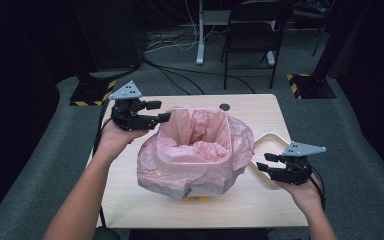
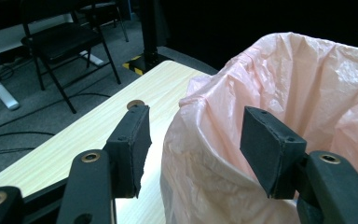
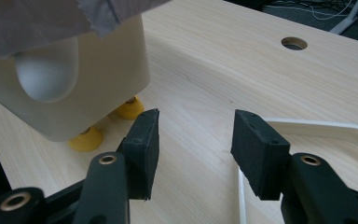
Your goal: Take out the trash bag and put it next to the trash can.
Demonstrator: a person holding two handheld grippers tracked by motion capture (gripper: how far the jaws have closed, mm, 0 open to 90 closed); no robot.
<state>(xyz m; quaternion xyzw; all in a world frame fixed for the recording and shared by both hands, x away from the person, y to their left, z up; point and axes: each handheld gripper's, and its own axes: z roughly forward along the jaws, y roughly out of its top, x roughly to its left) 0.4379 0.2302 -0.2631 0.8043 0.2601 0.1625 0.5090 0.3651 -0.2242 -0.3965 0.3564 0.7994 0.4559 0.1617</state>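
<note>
The pink bag already lines the bin mid-counter, so fitting looks nearly done: the left tool, spread, straddles the bag's rim and should pinch it next, while the right tool, spread and empty, waits beside the bin.

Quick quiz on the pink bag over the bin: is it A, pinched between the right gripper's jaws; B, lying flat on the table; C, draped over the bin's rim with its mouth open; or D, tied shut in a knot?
C: the pink bag hangs over the bin rim with its mouth open, and the right gripper is open, off to the side.
</note>
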